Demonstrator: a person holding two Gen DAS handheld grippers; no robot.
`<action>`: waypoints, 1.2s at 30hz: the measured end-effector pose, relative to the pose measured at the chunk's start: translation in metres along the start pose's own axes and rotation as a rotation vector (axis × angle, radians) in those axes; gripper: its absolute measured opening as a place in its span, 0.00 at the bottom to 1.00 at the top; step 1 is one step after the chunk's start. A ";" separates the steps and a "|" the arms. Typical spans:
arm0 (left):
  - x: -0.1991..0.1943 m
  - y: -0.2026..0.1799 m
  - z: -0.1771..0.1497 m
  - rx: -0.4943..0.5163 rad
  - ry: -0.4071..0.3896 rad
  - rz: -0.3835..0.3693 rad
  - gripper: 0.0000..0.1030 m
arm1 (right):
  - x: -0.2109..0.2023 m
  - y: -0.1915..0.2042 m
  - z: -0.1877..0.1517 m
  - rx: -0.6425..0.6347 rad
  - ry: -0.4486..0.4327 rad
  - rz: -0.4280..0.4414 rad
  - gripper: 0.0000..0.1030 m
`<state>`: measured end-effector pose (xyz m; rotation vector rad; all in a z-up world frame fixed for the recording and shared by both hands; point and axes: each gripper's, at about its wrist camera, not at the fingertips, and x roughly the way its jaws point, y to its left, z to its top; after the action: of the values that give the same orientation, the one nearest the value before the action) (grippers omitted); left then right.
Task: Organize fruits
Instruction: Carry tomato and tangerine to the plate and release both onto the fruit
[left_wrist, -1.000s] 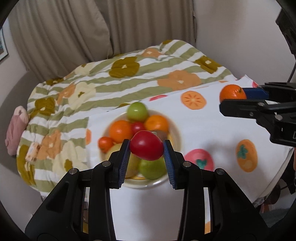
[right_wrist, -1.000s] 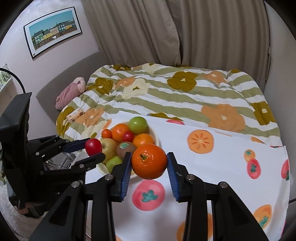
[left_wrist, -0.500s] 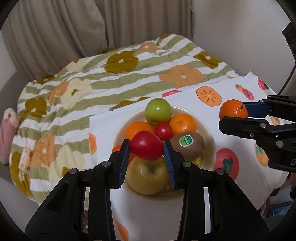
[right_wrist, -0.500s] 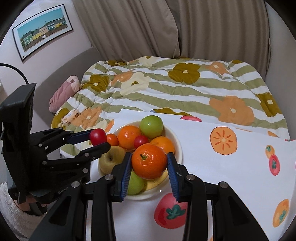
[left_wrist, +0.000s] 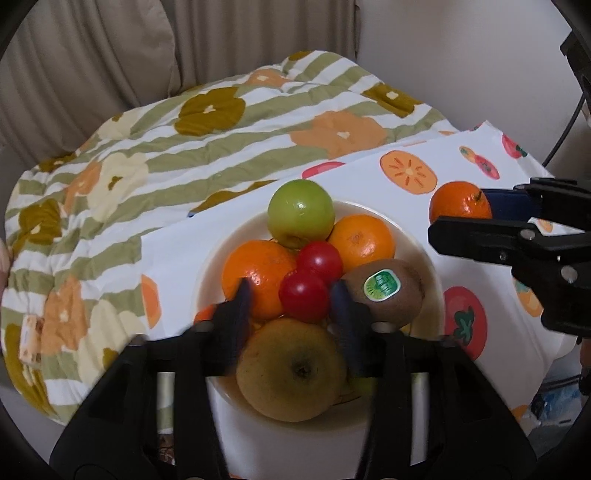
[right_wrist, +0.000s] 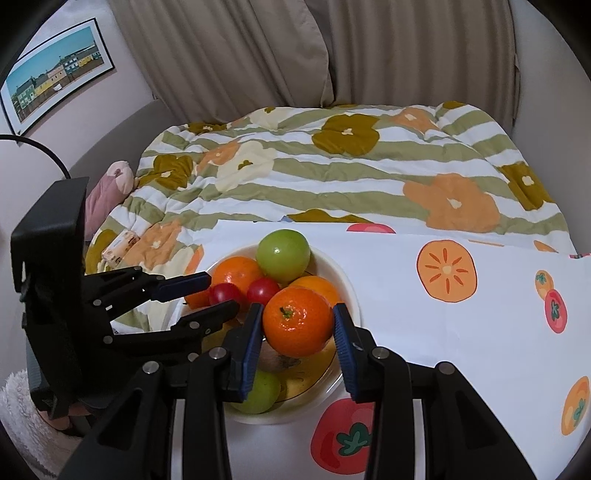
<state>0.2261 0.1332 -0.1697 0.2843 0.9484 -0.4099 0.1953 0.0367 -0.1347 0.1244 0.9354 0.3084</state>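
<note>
Over the last second we have carried both fruits in over the bowl (left_wrist: 424, 254); our left gripper (left_wrist: 291, 295), which was clamped on the red tomato (left_wrist: 303, 295), now shows its fingers (left_wrist: 242, 295) parted a little wider than the fruit, blurred by motion, with gaps on both sides; the tomato sits on the pile in the bowl, touching a second red tomato (left_wrist: 319, 258) behind it and lying between the orange (left_wrist: 258, 273) and the kiwi (left_wrist: 384, 291). We judge that one fruit is delivered, and the mandarin (right_wrist: 297, 321) comes next; our right gripper (right_wrist: 298, 325) grips it firmly between its blue pads, above the near side of the bowl.

The green apple (right_wrist: 283, 254) crowns the far side of the bowl; the yellow pear (left_wrist: 291, 369) fills the near side. Whether the tomato rests stably or only leans on its neighbours we cannot tell; the bowl's near rim and lower fruits are hidden behind the fingers, and the surface under the printed cloth (right_wrist: 424, 306) is covered.
</note>
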 end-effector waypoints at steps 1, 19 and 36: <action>-0.002 0.000 -0.001 0.005 -0.010 0.016 1.00 | 0.001 0.000 0.000 0.003 0.001 -0.001 0.34; -0.041 0.036 -0.034 -0.119 -0.032 0.088 1.00 | 0.023 0.017 0.017 -0.060 0.031 0.044 0.34; -0.041 0.050 -0.044 -0.157 -0.028 0.085 1.00 | 0.056 0.014 0.016 -0.071 0.057 0.068 0.70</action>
<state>0.1966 0.2045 -0.1573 0.1749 0.9318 -0.2594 0.2361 0.0680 -0.1652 0.0830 0.9768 0.4088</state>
